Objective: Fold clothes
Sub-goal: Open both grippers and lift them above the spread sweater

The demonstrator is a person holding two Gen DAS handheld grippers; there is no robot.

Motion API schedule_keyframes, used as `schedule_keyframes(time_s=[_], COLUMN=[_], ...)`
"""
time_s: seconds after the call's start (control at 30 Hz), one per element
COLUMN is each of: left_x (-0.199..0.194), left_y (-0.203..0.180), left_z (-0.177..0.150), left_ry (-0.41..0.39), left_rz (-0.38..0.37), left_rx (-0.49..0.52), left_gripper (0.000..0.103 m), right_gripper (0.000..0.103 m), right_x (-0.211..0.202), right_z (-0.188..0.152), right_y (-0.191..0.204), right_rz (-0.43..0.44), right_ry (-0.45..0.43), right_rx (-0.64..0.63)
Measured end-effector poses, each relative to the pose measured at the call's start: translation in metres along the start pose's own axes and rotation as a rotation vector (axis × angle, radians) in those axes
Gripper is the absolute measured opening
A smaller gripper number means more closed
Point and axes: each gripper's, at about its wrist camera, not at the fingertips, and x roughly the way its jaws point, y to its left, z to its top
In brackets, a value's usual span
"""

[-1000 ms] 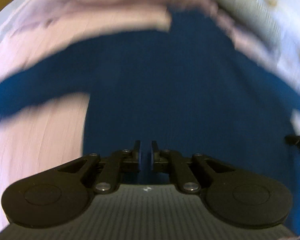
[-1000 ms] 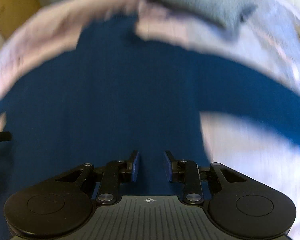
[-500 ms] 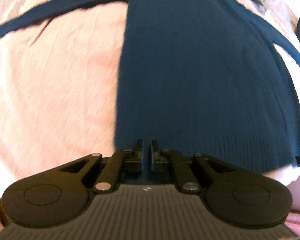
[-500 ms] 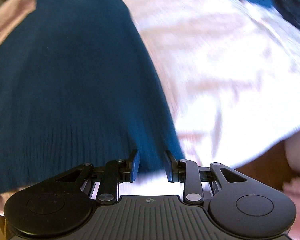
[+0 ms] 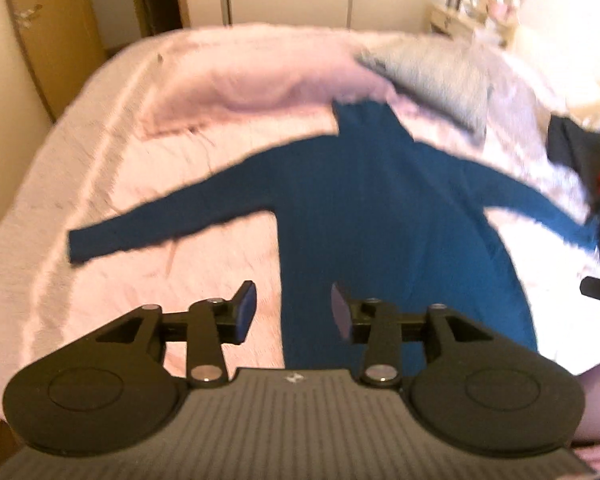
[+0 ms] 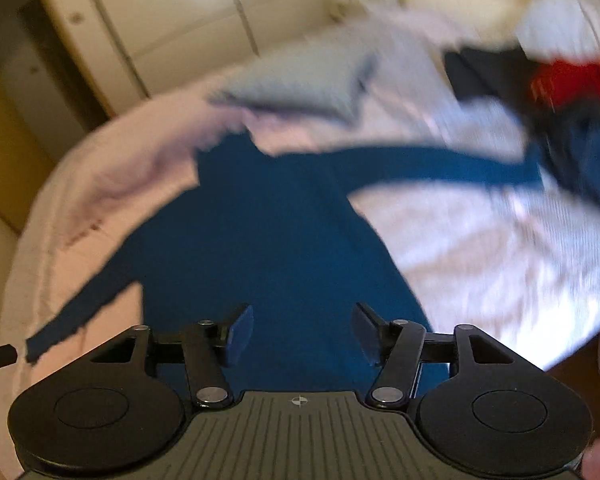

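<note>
Here the blue sweater (image 5: 380,216) lies flat on the pink bedspread (image 5: 148,184), spread out with its collar toward the far pillows and both sleeves stretched to the sides. The left gripper (image 5: 293,312) hangs above the lower part of the sweater, its jaws opening with nothing between them. The right gripper (image 6: 302,334) is likewise above the sweater's body, jaws opening and empty. A pink pillow (image 5: 252,92) and a grey pillow (image 5: 432,76) sit just beyond the collar. A dark heap of clothes (image 6: 556,104) with something red lies near the end of the right sleeve.
</note>
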Motion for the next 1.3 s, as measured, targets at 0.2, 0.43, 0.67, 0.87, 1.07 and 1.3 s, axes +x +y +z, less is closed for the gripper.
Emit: schedule_keyframes(time_s=[0.2,0.43,0.67,0.87,1.07,1.3], left_x=[-0.055,-0.083,-0.105,-0.118,-0.128,-0.137], left_y=[-0.028,-0.094,-0.151,-0.170,-0.179,-0.187], left_z=[-0.017,-0.040,-0.076,-0.109,-0.131,-0.141], left_ry=[-0.062,-0.030,0.014,0.061,0.085,0.087], left_rz=[0.058,0.075,0.091,0.115,0.137,0.129], left_rx=[-0.102,-0.135,-0.144,-0.156,-0.168,-0.164], left_gripper=[0.056,0.057,0.057,0.057,0.059,0.059], right_gripper=[0.065,0.065,0.065,0.065,0.065,0.065], right_x=[-0.040,-0.067,-0.085,-0.097,-0.109,-0.115], right_z=[0.020,0.010,-0.004,-0.026,-0.044,-0.058], right_y=[0.023,-0.036,-0.088,-0.105,-0.113,-0.117], right_rz=[0.043,0.115,0.086,0.116,0.106,0.080], right_ry=[-0.042,-0.024,0.041,0.098,0.144,0.174], right_rx=[-0.210,-0.195,-0.215,-0.253,-0.295,-0.344])
